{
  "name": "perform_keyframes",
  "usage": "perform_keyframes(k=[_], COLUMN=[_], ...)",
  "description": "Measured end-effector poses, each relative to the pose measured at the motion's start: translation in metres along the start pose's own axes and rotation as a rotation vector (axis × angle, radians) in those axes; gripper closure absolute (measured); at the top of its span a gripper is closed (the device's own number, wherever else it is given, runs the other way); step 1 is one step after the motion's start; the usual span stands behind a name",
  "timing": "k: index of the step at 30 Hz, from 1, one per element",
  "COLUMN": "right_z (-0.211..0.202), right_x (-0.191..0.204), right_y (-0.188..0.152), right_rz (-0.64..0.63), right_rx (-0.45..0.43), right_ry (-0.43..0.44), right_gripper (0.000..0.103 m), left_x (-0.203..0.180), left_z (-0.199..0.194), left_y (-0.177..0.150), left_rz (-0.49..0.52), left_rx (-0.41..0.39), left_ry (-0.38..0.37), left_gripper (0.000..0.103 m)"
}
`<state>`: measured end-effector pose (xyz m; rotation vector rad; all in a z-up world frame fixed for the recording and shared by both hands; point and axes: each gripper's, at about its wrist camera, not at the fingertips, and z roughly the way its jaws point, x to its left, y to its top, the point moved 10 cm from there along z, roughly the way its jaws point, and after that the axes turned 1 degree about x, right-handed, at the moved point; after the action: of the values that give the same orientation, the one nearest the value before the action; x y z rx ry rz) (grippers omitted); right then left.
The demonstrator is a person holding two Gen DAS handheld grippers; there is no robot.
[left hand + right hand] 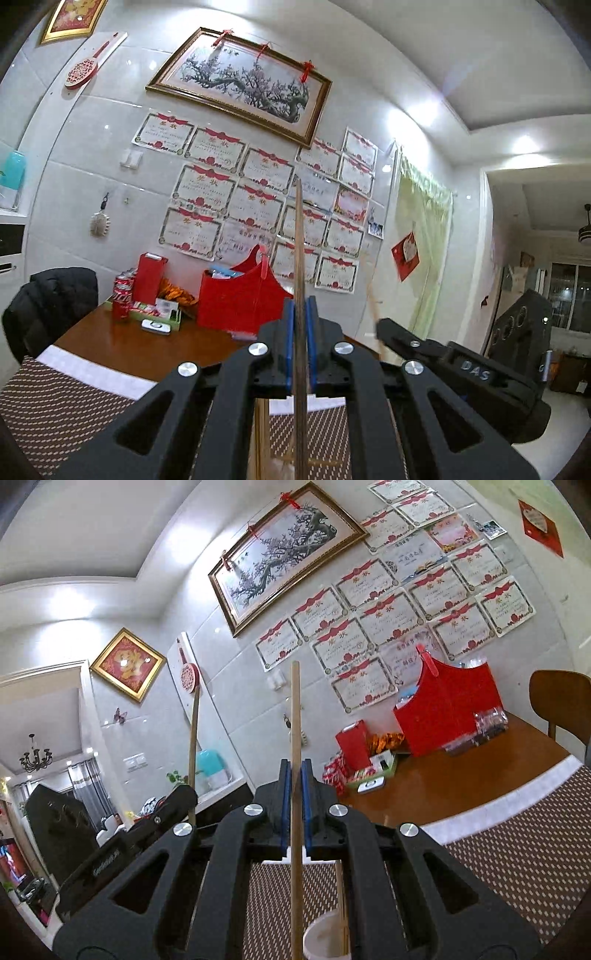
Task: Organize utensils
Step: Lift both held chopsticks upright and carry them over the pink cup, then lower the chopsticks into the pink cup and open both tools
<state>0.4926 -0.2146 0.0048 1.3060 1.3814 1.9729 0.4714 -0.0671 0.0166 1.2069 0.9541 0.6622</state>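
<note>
My left gripper is shut on a dark wooden chopstick that stands upright between its blue pads. My right gripper is shut on a lighter wooden chopstick, also upright. A white cup holding other chopsticks stands on the brown woven mat just below the right gripper. The right gripper shows in the left wrist view to the right, and the left gripper in the right wrist view to the left with its chopstick.
A brown table carries a red gift bag, a red box, red cans and a green tray of small items. A black jacket hangs on a chair at left. A wooden chair stands at right.
</note>
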Motion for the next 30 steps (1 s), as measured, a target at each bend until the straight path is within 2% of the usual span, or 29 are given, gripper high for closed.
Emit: perform_keyframes(k=[6,10,30], right_z=[0.028,0.035,0.046], right_x=[-0.007,-0.01,-0.013], right_y=[-0.004,-0.011,-0.036], right_rz=[-0.029,-0.046,-0.099], right_rx=[-0.055,-0.071,-0.019], right_ry=[-0.037,-0.059,-0.104], right_gripper=[0.097,0.097,0.097], left_x=[0.015,0.028,0.04], left_z=[0.044,0.055,0.063], left_y=[-0.024,-0.037,-0.061], left_rz=[-0.003,-0.008,0.003], left_rx=[0.003,0.013,0.045], left_ry=[0.021,0.043,0.064], left_gripper=[0.097,0.097,0.097])
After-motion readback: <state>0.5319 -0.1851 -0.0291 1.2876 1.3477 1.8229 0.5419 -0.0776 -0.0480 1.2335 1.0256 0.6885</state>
